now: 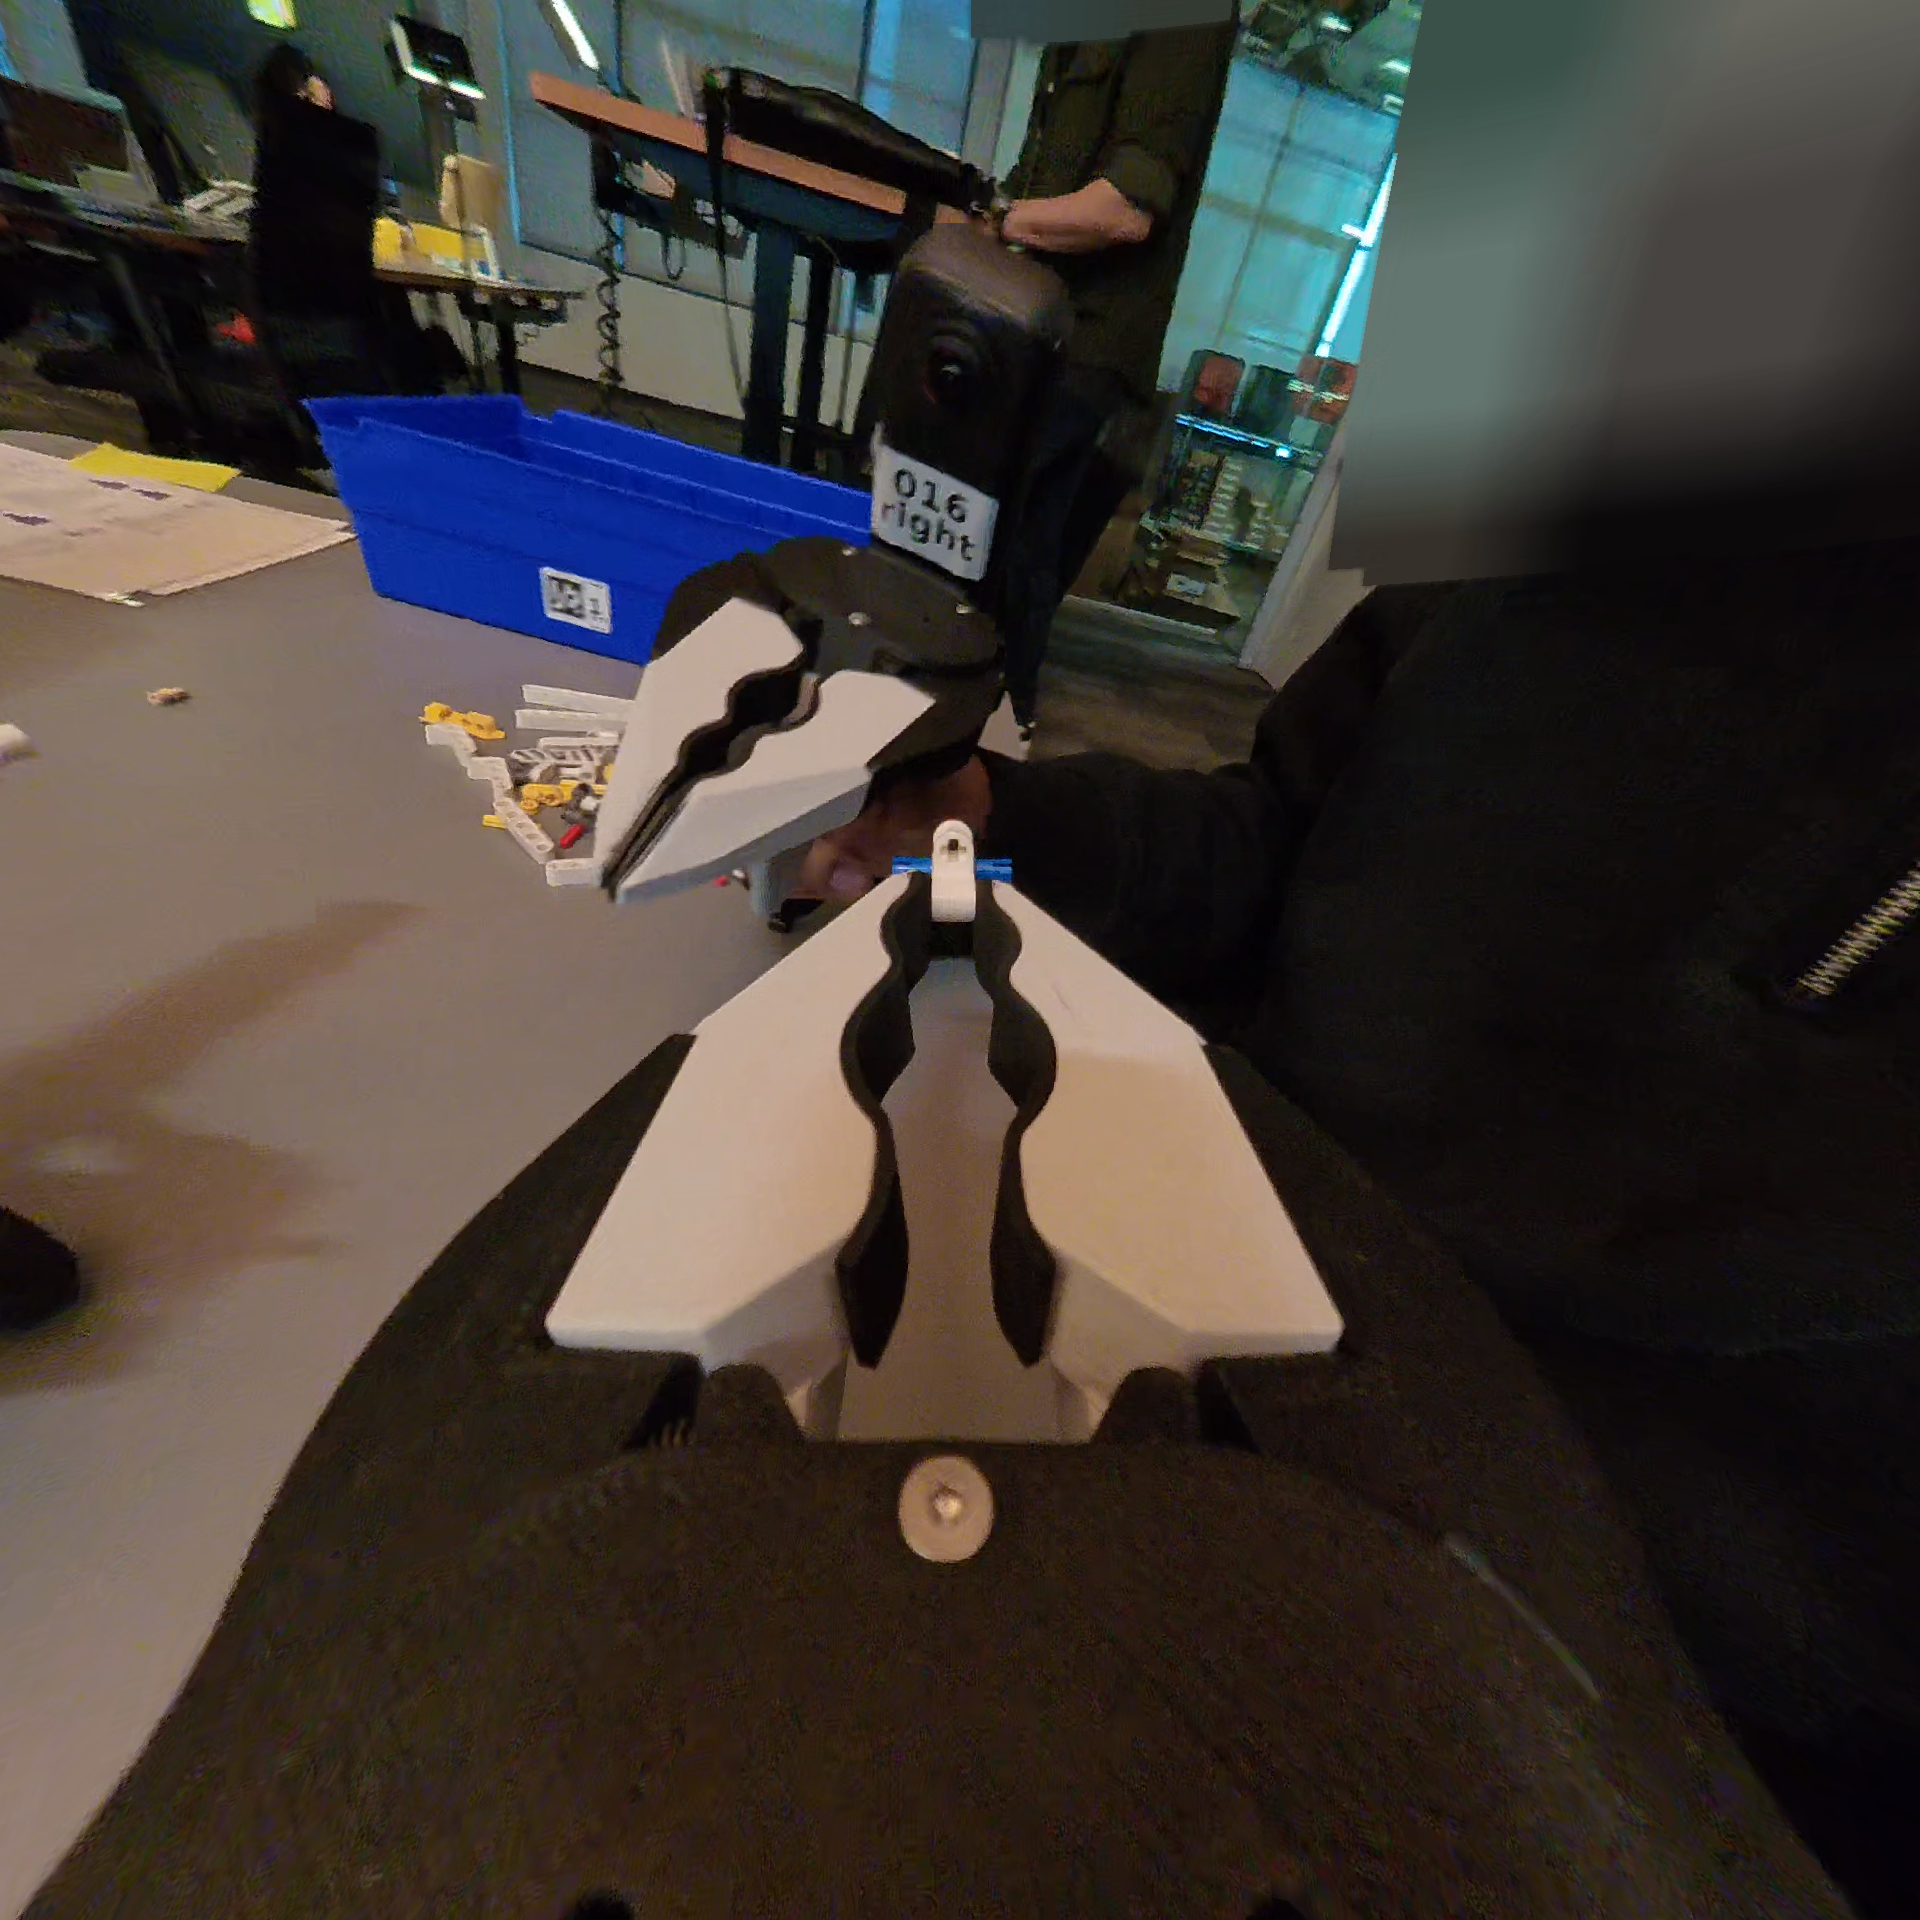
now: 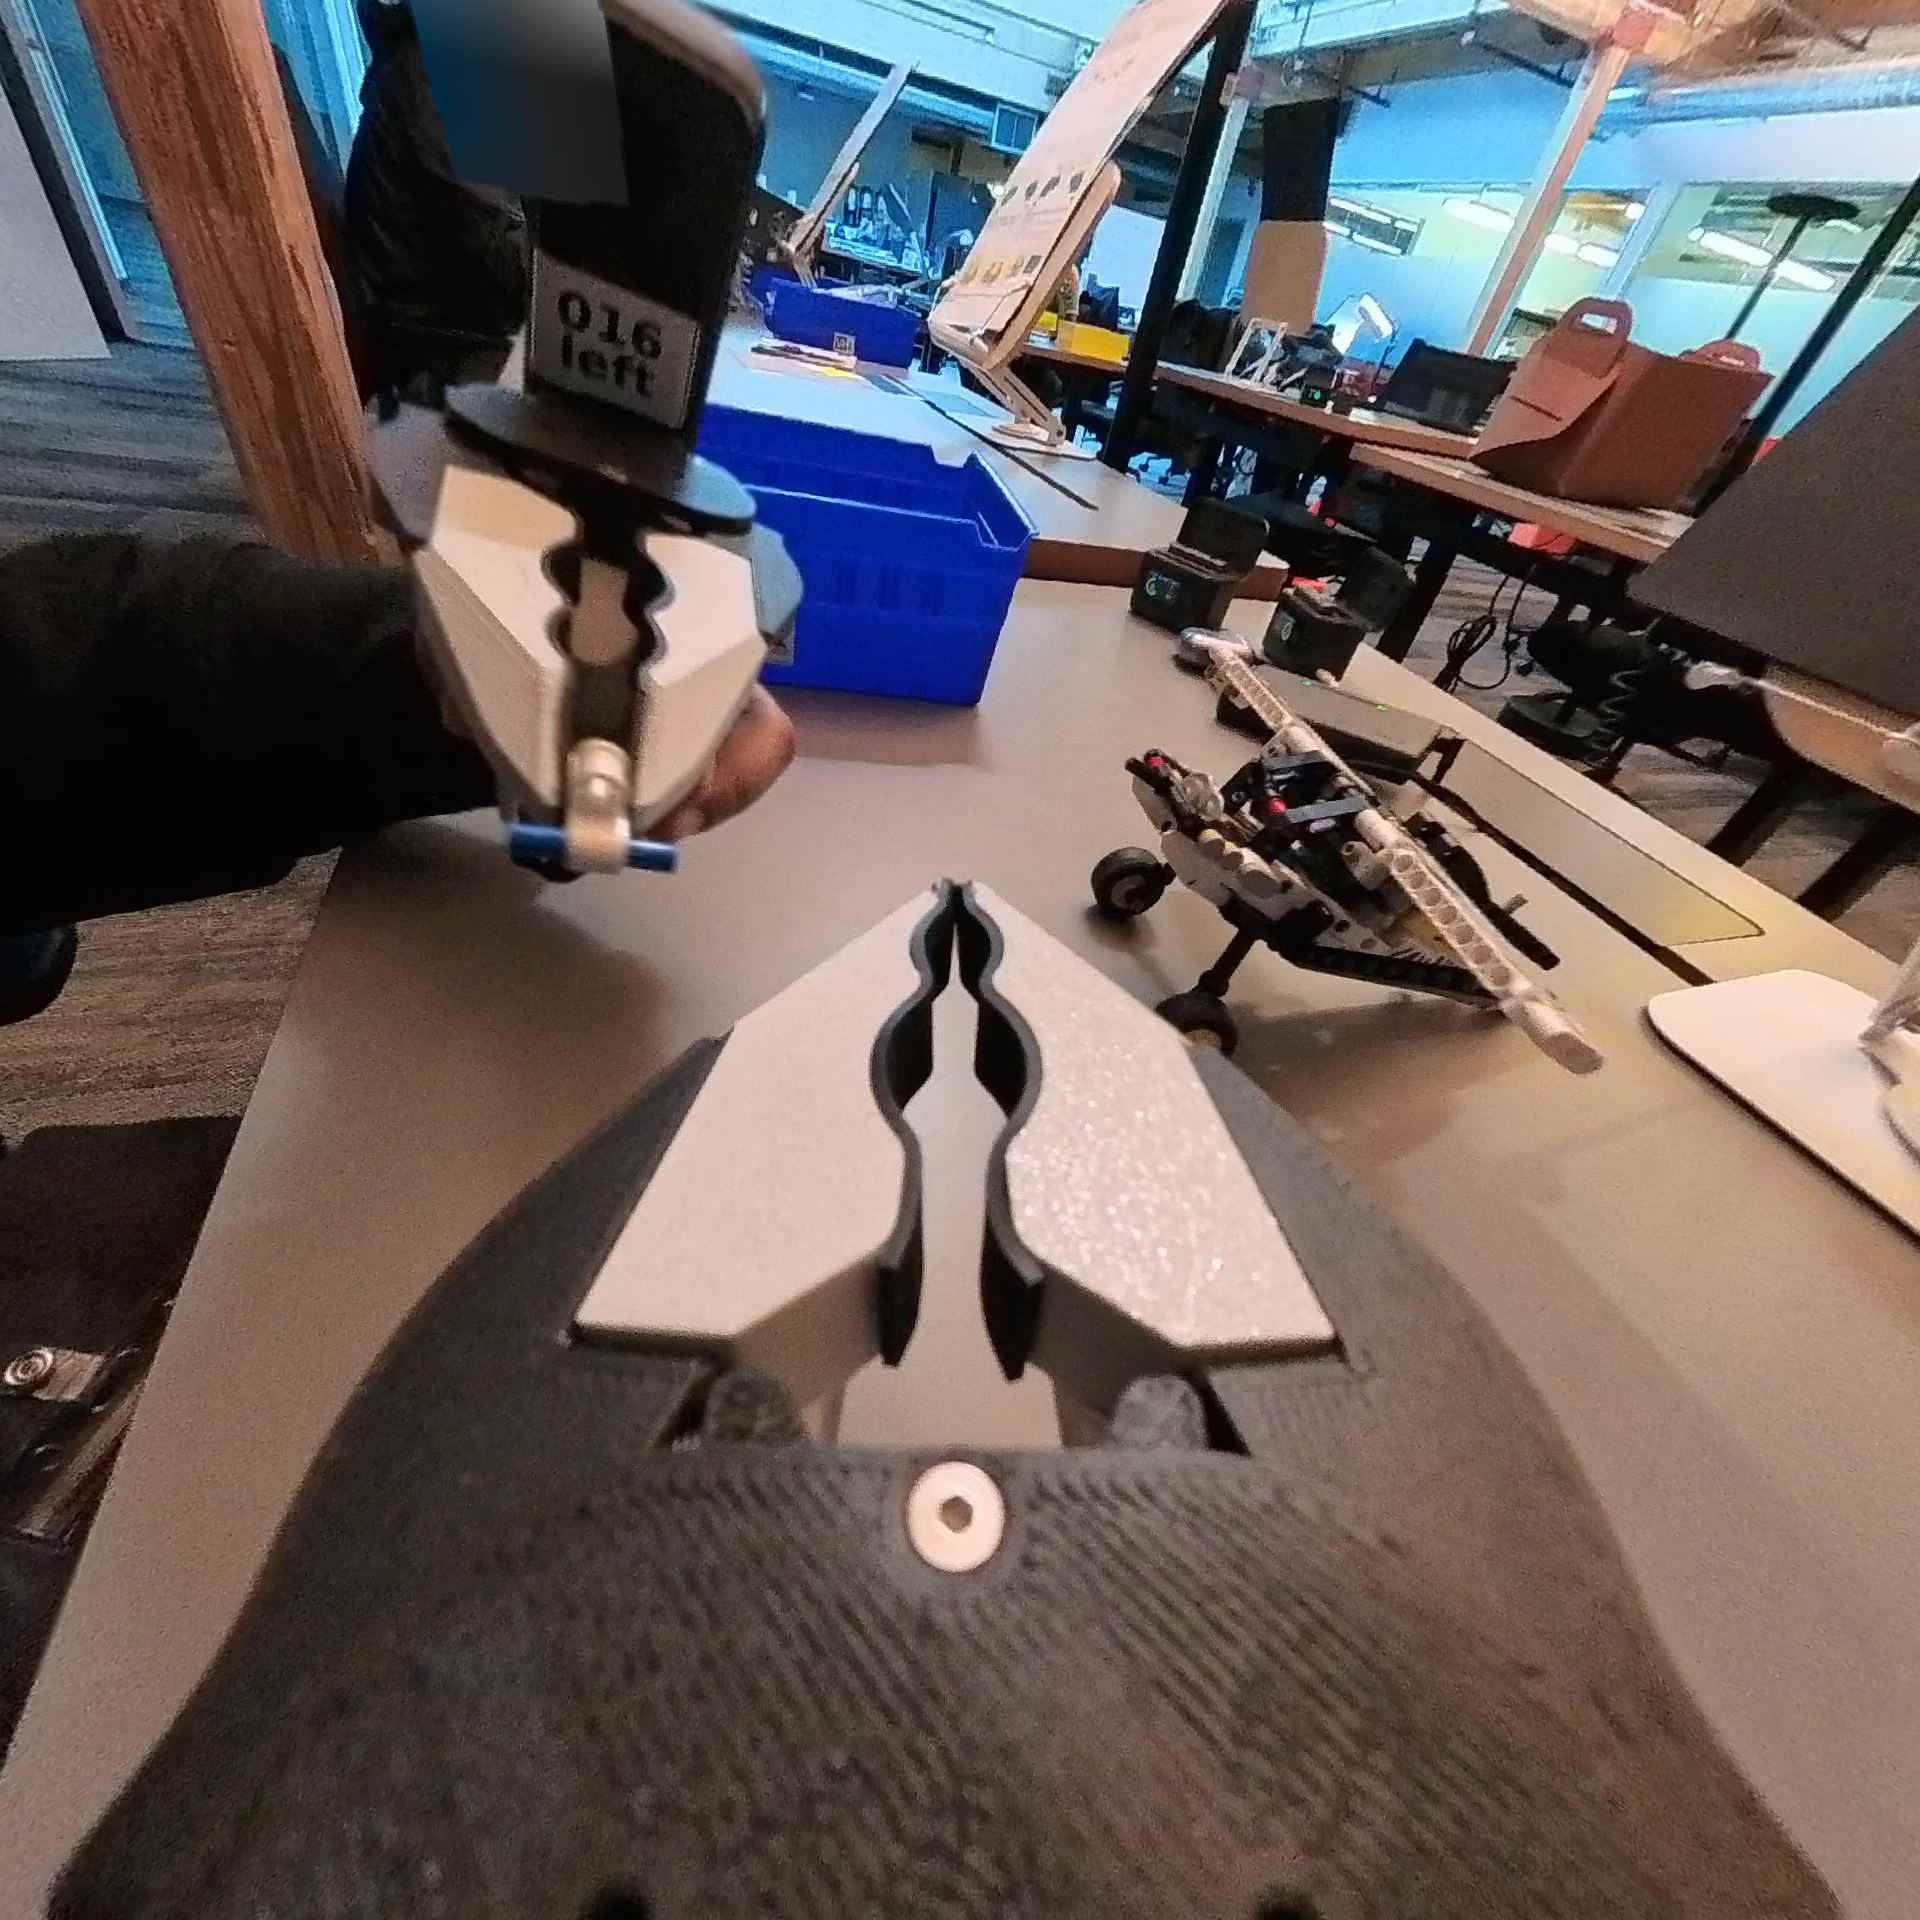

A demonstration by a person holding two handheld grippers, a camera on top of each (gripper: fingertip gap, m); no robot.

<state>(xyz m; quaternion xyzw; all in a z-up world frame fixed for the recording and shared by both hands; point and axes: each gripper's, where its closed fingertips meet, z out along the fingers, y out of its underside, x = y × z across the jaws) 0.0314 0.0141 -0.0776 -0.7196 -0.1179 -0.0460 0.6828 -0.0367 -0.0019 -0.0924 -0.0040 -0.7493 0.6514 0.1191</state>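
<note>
The left gripper (image 1: pixel 951 883) is clamped on a small white connector (image 1: pixel 952 878) with a blue pin (image 1: pixel 910 864) through it, held above the grey table (image 1: pixel 260 935). The right gripper (image 2: pixel 958 891) hangs beside it with tips together, nothing between them. A brick model (image 2: pixel 1340 862) and a blue bin (image 1: pixel 540 509) stand nearby; loose bricks (image 1: pixel 520 769) lie before the bin.

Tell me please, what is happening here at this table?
A person holds a gripper in each hand above a grey table. The left gripper has its jaws shut on a small white connector with a blue pin through it. The right gripper has its jaws shut, with nothing visible between them. A half-built toy vehicle stands to its right; loose building pieces lie near a blue bin.
</note>
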